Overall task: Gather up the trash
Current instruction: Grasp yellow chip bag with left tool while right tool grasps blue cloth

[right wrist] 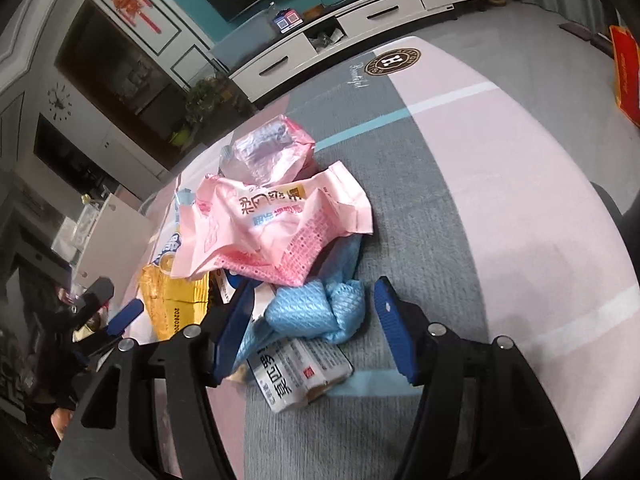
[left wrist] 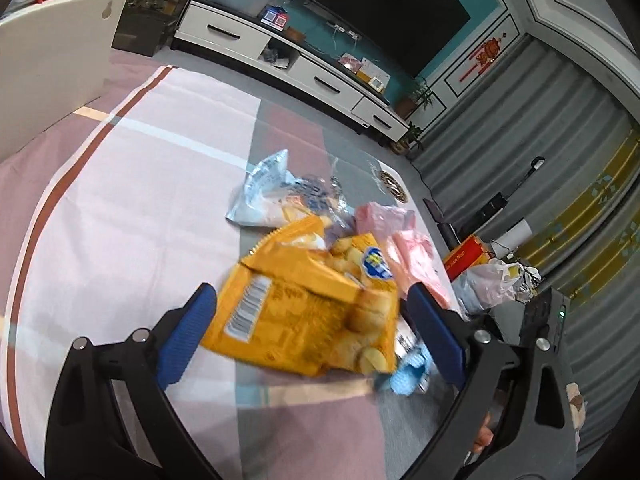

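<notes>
We find the trash still heaped on the rug [right wrist: 500, 208]. Left gripper [left wrist: 308, 312] stands apart around the yellow bag [left wrist: 304, 304], right gripper [right wrist: 316, 320] apart around the blue wrapper [right wrist: 316, 308]. Nothing looks collected yet.

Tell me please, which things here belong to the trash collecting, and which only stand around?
For the job:
yellow snack bag
pink wrapper
blue crumpled cloth
white packet
silver-blue bag

Only standing around:
TV cabinet
potted plant
red box
wall clock
</notes>
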`<state>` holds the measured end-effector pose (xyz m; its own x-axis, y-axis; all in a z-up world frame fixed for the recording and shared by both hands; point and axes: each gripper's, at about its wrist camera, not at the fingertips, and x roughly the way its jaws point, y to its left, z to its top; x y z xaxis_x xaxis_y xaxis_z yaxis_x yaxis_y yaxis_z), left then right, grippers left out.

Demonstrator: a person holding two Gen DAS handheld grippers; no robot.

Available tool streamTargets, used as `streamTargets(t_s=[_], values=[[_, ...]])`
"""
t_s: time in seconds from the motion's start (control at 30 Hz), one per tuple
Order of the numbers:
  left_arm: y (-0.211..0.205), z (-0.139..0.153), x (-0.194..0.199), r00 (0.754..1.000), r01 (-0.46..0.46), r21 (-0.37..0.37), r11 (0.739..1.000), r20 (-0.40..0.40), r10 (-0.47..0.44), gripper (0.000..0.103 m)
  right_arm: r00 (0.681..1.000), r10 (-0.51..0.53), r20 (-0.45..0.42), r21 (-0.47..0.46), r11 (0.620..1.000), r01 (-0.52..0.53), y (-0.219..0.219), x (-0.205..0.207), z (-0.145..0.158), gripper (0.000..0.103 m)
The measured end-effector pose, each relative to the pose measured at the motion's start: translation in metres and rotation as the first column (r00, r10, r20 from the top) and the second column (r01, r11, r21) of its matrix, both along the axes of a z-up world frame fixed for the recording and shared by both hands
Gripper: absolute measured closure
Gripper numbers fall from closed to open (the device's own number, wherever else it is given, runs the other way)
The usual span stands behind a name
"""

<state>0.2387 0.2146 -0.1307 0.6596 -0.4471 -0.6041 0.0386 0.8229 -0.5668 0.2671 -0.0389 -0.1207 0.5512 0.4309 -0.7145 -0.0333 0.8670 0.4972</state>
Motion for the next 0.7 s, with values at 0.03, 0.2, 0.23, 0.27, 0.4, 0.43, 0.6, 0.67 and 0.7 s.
streamTargets(t_s=[0.03,0.2,0.23,0.27,0.4,0.43,0.6,0.67,0.7], values=[[0.001,-0.003,0.004,1.000,-0.001,-0.007,1.000,-0.006,0.001,0.007,1.000,0.005,0.000,-0.007,1.000,-0.005,0.003,0.002,-0.001,0.041],[0.003,-0.016,0.019,0.999,-0.027,-0.068,0.997,-0.039,0.024,0.007,1.000,0.012,-0.008,-0.026,1.000,-0.012,0.010,0.005,-0.006,0.041],[0.001,-0.018,0.021,0.998,-0.027,-0.063,0.998,-0.050,0.024,0.007,1.000,0.014,-0.005,-0.036,0.999,-0.014,0.011,0.004,-0.006,0.041],[-0.001,-0.019,0.023,0.998,-0.027,-0.055,0.998,-0.058,0.024,0.007,1.000,0.014,-0.003,-0.044,0.999,-0.014,0.012,0.004,-0.005,0.041],[-0.007,-0.025,0.026,0.995,-0.031,-0.038,0.999,-0.092,0.027,0.018,1.000,0.020,0.009,-0.079,0.997,-0.019,0.018,0.002,-0.005,0.042],[-0.009,-0.025,0.025,0.996,-0.029,-0.027,0.999,-0.090,0.027,0.019,1.000,0.019,0.011,-0.093,0.995,-0.018,0.020,0.001,-0.004,0.044],[-0.020,-0.019,0.018,0.997,-0.012,0.064,0.998,-0.081,0.017,0.033,0.999,0.032,0.014,-0.159,0.987,-0.029,0.028,-0.002,-0.003,0.058],[-0.023,-0.020,0.016,0.996,-0.002,0.066,0.998,-0.084,0.008,0.053,0.999,0.042,0.017,-0.168,0.985,-0.039,0.030,-0.004,-0.001,0.060],[-0.023,-0.021,0.015,0.996,-0.005,0.069,0.998,-0.091,0.011,0.058,0.999,0.048,0.019,-0.167,0.985,-0.044,0.031,-0.006,0.000,0.061]])
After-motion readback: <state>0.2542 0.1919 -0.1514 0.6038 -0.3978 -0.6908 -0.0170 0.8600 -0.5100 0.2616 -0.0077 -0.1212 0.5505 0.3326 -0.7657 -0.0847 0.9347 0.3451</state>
